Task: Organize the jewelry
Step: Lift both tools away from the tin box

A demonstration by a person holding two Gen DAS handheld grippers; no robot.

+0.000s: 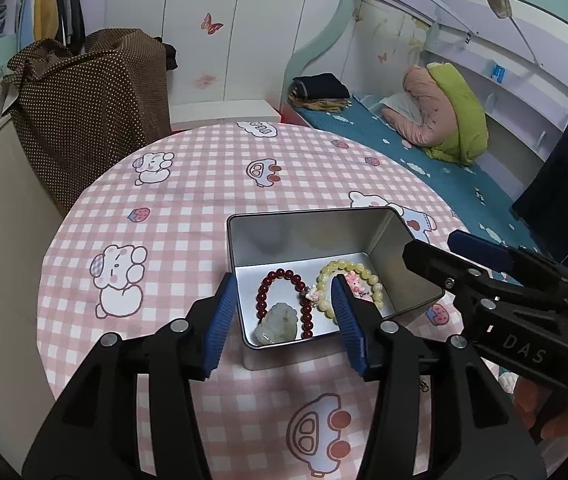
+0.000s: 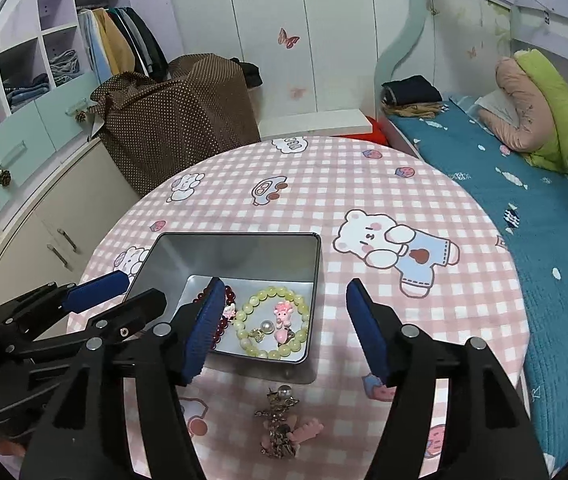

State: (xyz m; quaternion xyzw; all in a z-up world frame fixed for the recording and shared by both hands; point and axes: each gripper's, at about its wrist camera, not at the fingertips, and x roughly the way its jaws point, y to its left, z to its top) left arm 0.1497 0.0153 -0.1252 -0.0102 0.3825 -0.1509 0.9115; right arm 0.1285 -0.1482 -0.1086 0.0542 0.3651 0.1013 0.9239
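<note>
The round bench (image 1: pixel 188 184) wears a pink checked cloth with cartoon bears and cars, and it serves as the open sorting surface, with a bed on the right and a cupboard on the left beyond it.

On its near half stands an open metal tin (image 1: pixel 307 236), lid off, plainly the collecting place: its upright walls keep loose beads from rolling away across the cloth.

Both tools hang over the tin's near edge, tilted down toward it. The left hand-held gripper (image 1: pixel 282 320) has its blue ribbed pads well apart, straddling the tin's near left corner with nothing pressed between them. The right hand-held gripper (image 2: pixel 284 328) also stands open and empty, one pad over the tin's interior, the other out over the cloth to the right.

Inside the tin, the yellow bead bracelet (image 2: pixel 272 322) lies flat on the right with a pink charm (image 2: pixel 282 312) and a pearl within its ring. The dark red bead bracelet (image 1: pixel 284 300) lies to its left, partly hidden by a pad in the right view, and a pale jade-like pendant (image 1: pixel 278 326) rests at the near left corner.

Not yet sorted: a tangled chain piece with pink charms (image 2: pixel 280 428) lies on the cloth just near of the tin, between the right tool's fingers, probably the next thing to lift in.
</note>
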